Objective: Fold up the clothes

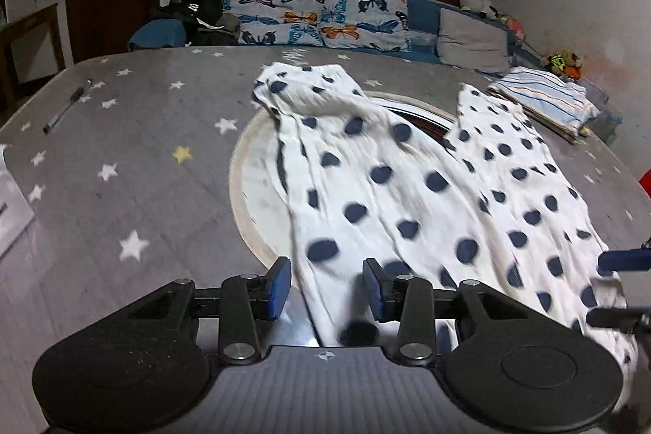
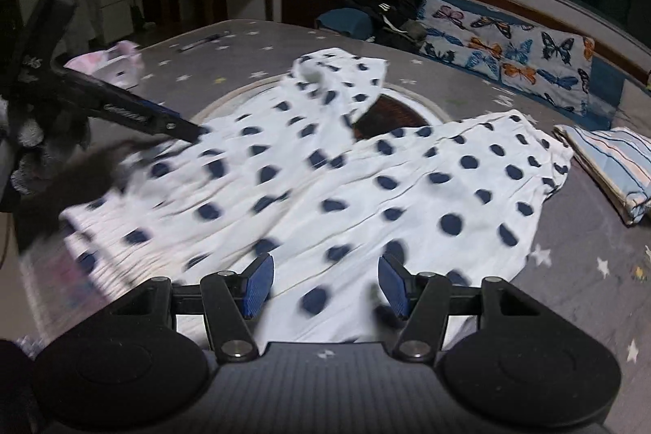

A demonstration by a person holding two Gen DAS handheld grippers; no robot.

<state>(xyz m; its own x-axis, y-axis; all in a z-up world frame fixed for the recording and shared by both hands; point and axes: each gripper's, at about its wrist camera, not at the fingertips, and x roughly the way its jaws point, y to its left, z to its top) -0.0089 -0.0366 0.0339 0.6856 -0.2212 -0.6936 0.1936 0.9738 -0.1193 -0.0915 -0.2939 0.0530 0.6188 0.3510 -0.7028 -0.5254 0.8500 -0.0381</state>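
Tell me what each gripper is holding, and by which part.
Nothing. The left gripper and right gripper both stand open over the polka-dot garment, pads not pressing it.

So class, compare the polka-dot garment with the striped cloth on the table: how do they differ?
The polka-dot garment is white with dark blue dots; the striped cloth has blue and orange stripes. The garment lies spread out and rumpled; the cloth is folded into a neat stack. The garment covers far more of the table. Both rest on the table.
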